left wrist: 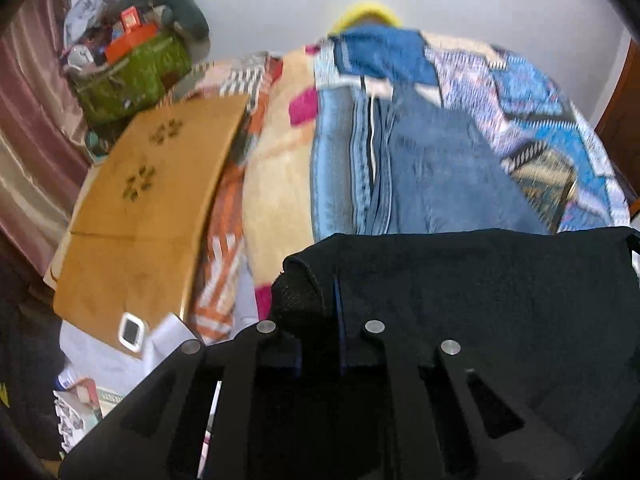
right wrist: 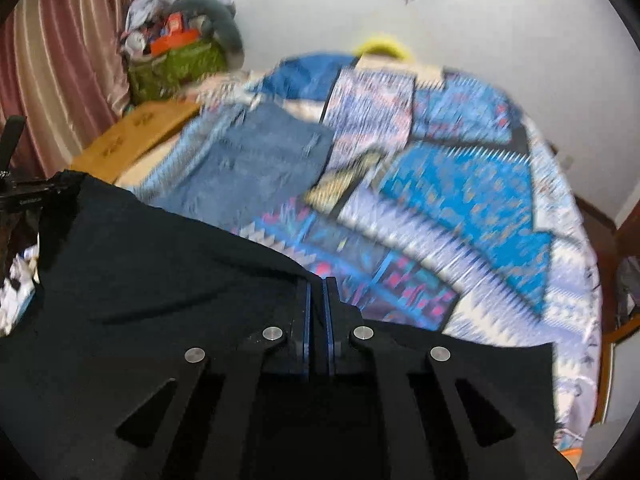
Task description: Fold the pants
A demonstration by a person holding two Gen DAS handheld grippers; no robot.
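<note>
Black pants (left wrist: 480, 300) are stretched between both tools, lifted above a bed (right wrist: 480, 200) covered in a blue patterned quilt. The left tool (left wrist: 338, 304) is clenched on one edge of the fabric; the right tool (right wrist: 319, 300) is clenched on the other — its fingers pressed together over the cloth. Folded blue jeans (left wrist: 432, 176) lie on the bed beyond. A cardboard box (left wrist: 152, 200) sits beside the bed — near a green bag (left wrist: 132, 76).

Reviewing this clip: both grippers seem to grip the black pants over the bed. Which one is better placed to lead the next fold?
Hard to separate. The left gripper pinches the black pants at one corner, the right gripper at the opposite edge. Probably both carry together; the right has a slight edge, with open bedspread ahead.
</note>
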